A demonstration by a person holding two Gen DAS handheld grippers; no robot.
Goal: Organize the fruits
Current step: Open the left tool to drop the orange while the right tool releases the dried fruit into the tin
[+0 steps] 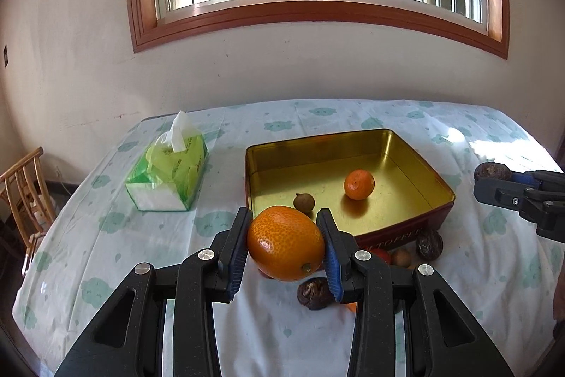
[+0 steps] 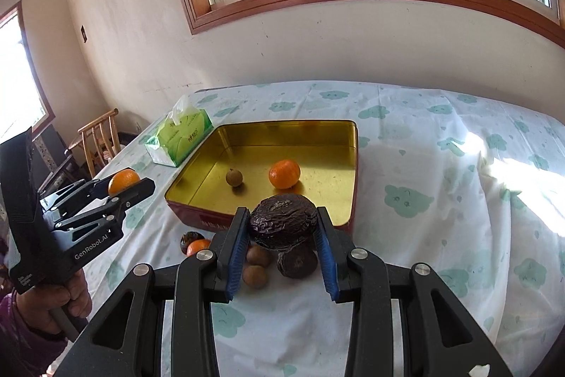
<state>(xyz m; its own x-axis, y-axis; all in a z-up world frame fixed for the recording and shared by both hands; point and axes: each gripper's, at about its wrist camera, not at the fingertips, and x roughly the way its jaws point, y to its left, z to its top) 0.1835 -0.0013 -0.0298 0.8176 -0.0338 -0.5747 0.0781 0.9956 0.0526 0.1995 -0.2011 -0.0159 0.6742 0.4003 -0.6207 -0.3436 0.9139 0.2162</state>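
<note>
My left gripper (image 1: 285,242) is shut on an orange citrus fruit (image 1: 285,244), held above the cloth just in front of the gold tin tray (image 1: 416,158). My right gripper (image 2: 282,230) is shut on a wrinkled dark passion fruit (image 2: 283,225), also lifted near the tray's front wall (image 2: 204,218). Inside the tray lie a small mandarin (image 2: 284,174) and a brown longan (image 2: 234,177). On the cloth below stay another passion fruit (image 2: 297,262), two longans (image 2: 256,265) and a small mandarin (image 2: 197,246) beside a dark fruit (image 2: 189,239).
A green tissue pack (image 1: 169,172) lies left of the tray on the cloud-print tablecloth (image 2: 441,200). A wooden chair (image 1: 24,193) stands off the table's left edge. The wall and window are behind. A hand (image 2: 70,299) holds the left gripper's handle.
</note>
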